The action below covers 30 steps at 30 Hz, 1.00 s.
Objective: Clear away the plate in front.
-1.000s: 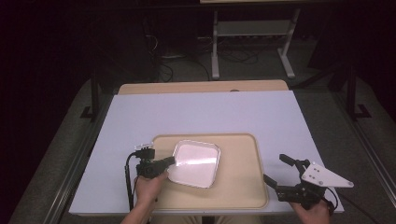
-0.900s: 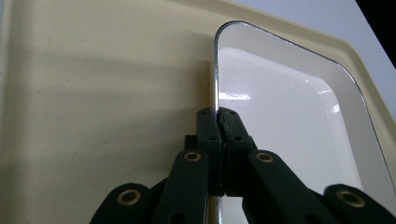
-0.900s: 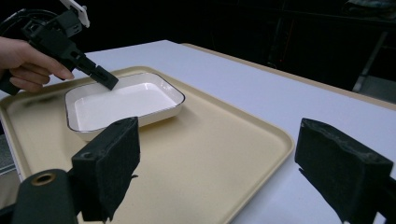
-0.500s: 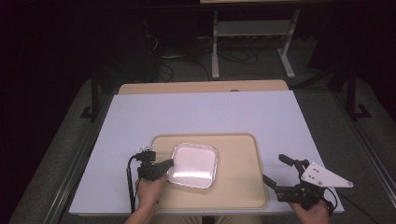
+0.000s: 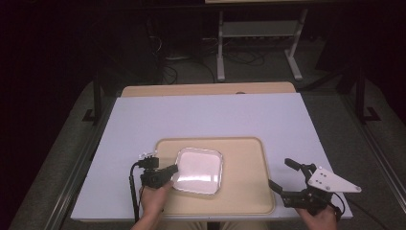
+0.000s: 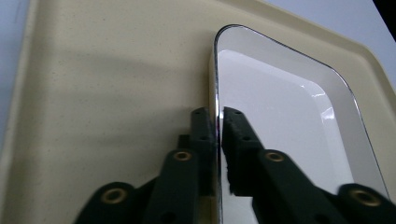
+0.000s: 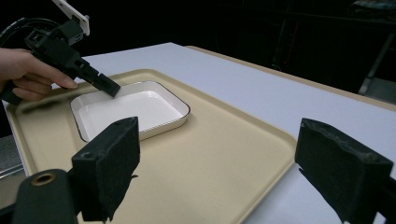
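In the high view, nearest the person, the right gripper (image 5: 283, 178) rests at the worktop's near right corner, just off the right edge of the beige tray (image 5: 244, 191), with its jaws spread wide and nothing between them. The right gripper view confirms this: its two black jaws stand far apart over the tray's corner. The hand (image 5: 318, 218) holding it sits at the bottom edge of the high view, under the grey three-cornered plate.

To the left, the left hand (image 5: 152, 201) holds the left gripper (image 5: 173, 170) at the near left part of the tray. The left gripper view looks straight along the rim of the white square dish (image 6: 280, 121): one jaw stands outside the wall, the other inside, with the thin dark-edged rim between them. The jaws have just been opening a little; the outer pad seems to lie against the rim while a narrow gap shows at the inner one, though the close angle makes that hard to judge, so the pinch looks released.

The dish (image 5: 198, 170) sits flat on the tray, in its left half, its bowl bare. The tray lies on the white worktop (image 5: 206, 117), toward its near edge. Beyond the white sheet a strip of wooden tabletop (image 5: 206, 89) shows, and farther off a metal stand (image 5: 261, 36) stands on the dark floor.
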Motion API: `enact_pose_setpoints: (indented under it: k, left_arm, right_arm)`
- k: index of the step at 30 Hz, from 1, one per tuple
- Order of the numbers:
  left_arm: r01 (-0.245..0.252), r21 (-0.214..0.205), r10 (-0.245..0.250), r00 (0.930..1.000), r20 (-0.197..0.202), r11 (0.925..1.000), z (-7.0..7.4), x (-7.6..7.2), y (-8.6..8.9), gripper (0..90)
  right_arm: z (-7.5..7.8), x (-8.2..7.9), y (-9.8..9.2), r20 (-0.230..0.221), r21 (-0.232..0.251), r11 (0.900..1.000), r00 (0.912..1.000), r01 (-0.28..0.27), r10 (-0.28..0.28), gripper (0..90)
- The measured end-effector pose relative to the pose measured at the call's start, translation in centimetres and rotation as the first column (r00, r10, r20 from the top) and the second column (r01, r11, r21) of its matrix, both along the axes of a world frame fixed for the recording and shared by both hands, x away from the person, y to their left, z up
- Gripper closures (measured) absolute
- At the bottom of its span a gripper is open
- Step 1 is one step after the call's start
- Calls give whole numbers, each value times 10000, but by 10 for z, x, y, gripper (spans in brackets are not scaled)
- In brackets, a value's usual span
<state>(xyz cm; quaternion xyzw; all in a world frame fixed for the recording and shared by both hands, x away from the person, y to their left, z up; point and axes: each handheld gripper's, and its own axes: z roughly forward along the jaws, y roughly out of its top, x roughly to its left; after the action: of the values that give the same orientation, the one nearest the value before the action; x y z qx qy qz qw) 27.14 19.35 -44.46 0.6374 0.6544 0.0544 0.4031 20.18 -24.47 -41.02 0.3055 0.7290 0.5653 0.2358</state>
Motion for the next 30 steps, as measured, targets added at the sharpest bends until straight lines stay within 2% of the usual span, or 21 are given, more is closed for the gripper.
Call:
enact_pose_setpoints:
  k: [4, 12, 15, 20, 23, 25, 30]
  left_arm:
    - [6, -9, -6, 10000, 29, 10000, 4, -5, 0, 760]
    - [105, 57, -105, 9999, -79, 9999, 3, -16, 0, 786]
    - [34, -197, -39, 9996, -266, 9998, 0, -20, 2, 809]
    - [89, -501, -108, 9993, -362, 9987, 0, -27, -1, 790]
    - [219, -498, -239, 9989, -398, 9985, 1, -31, -6, 764]
    - [254, -612, -282, 9986, -452, 9978, 1, -32, -6, 764]
    - [283, -581, -305, 9988, -377, 9979, 0, -32, -9, 776]
  right_arm:
    - [0, 0, 0, -27, -26, 10000, 10000, -40, 40, 133]
    - [0, 0, 0, 24, -8, 10000, 10000, -38, 38, 134]
    - [0, 0, 0, 7, 8, 10000, 10000, -54, 54, 134]
    - [0, 1, 0, -27, 37, 10000, 10000, -63, 63, 133]
    - [-1, 1, -1, -28, 50, 10000, 10000, -39, 39, 134]
    - [-1, 1, -2, -35, 68, 10000, 10000, -22, 22, 133]
    - [-1, 2, -2, -43, 59, 10000, 10000, -47, 48, 133]
